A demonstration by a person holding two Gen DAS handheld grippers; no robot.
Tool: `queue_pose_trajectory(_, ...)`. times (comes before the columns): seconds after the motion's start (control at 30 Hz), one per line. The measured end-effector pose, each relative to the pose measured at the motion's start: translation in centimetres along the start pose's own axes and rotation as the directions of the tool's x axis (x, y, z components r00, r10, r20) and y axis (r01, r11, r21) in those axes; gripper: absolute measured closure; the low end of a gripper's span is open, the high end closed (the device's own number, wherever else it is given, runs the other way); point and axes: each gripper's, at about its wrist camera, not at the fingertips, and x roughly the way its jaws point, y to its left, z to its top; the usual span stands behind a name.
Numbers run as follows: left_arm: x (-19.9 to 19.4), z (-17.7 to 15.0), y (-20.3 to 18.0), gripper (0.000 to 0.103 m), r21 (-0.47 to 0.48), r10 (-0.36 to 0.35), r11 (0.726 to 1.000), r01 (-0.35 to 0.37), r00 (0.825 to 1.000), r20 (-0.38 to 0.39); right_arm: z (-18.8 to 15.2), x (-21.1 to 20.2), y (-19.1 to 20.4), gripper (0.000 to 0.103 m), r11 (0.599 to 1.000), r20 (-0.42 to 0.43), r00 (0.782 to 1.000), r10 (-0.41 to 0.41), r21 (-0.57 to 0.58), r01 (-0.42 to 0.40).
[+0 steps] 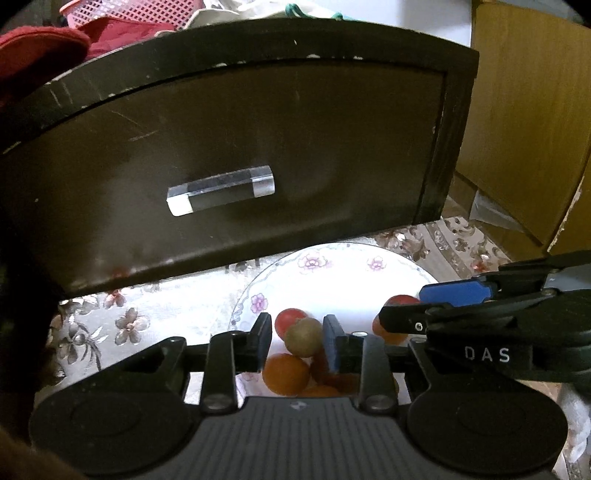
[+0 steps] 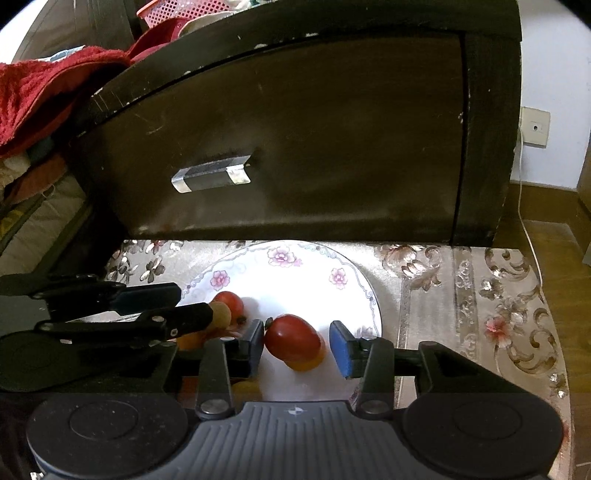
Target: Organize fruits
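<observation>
Now the left hand-held gripper (image 1: 297,341) is hovering low in the frame over the floral plate (image 1: 334,275), jaws parted around a tan fruit (image 1: 304,337) without pressing it. At lower centre, the right hand-held gripper (image 2: 297,345) is standing released around a red tomato (image 2: 293,342) lying on the plate.

A lived-in home, likely a bedroom or living room. A dark wooden drawer front (image 1: 229,155) with a clear handle (image 1: 221,190) fills the middle of both views. Red clothing (image 2: 40,92) and a pink plastic basket (image 1: 129,11) pile up at upper left. Below, a floral plate (image 2: 280,266) of small fruits (image 2: 293,338) sits on a bench covered by a flowered cloth (image 2: 461,295). At right, a wall socket (image 2: 534,127), a white cable (image 2: 524,206) and wooden flooring (image 2: 554,236).
</observation>
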Motion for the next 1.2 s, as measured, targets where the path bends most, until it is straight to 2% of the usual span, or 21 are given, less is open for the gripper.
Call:
queue_pose_trajectory(0.13, -1.2, -0.3, 0.1, 0.064, -0.004, 0.003, 1.000, -0.003, 1.000, 0.009, 0.1, -0.5, 0.2, 0.061, 1.000, 0.006, 1.000, 0.012, 0.003, -0.012)
queue_pose_trajectory(0.2, -2.0, -0.5, 0.1, 0.059, -0.009, 0.001, 1.000, 0.000, 1.000, 0.016, 0.0, -0.8, 0.3, 0.058, 1.000, 0.011, 1.000, 0.015, 0.005, -0.015)
queue_pose_trajectory(0.43, -4.0, -1.8, -0.2, 0.053, -0.033, 0.004, 0.999, -0.004, 1.000, 0.016, -0.4, -2.4, 0.8, 0.057, 1.000, 0.024, 0.999, 0.024, 0.015, -0.024)
queue_pose_trajectory(0.67, -6.2, -3.5, -0.4, 0.034, -0.075, 0.049, 0.996, -0.046, 0.998, 0.034, -1.5, -4.4, 1.2, 0.055, 1.000, 0.021, 1.000, -0.013, 0.004, 0.013)
queue_pose_trajectory(0.73, -6.8, -4.1, -0.5, 0.027, -0.083, 0.074, 0.994, -0.070, 0.996, 0.041, -1.9, -5.1, 1.2, 0.055, 1.000, 0.023, 1.000, -0.014, 0.009, 0.014)
queue_pose_trajectory(0.8, -7.3, -4.6, -0.5, 0.015, -0.095, 0.087, 0.992, -0.083, 0.995, 0.040, -2.4, -5.8, 1.3, 0.053, 1.000, 0.019, 1.000, -0.013, 0.016, 0.013)
queue_pose_trajectory(1.07, -9.3, -6.8, -0.7, 0.000, -0.140, 0.153, 0.979, -0.147, 0.988, 0.034, -4.7, -8.4, 2.5, 0.051, 1.000, 0.016, 1.000, -0.010, 0.005, 0.010)
queue_pose_trajectory(1.2, -10.3, -7.8, -1.2, 0.000, -0.139, 0.197, 0.972, -0.191, 0.980, 0.028, -5.8, -9.2, 2.9, 0.050, 1.000, 0.004, 1.000, -0.019, -0.006, 0.019)
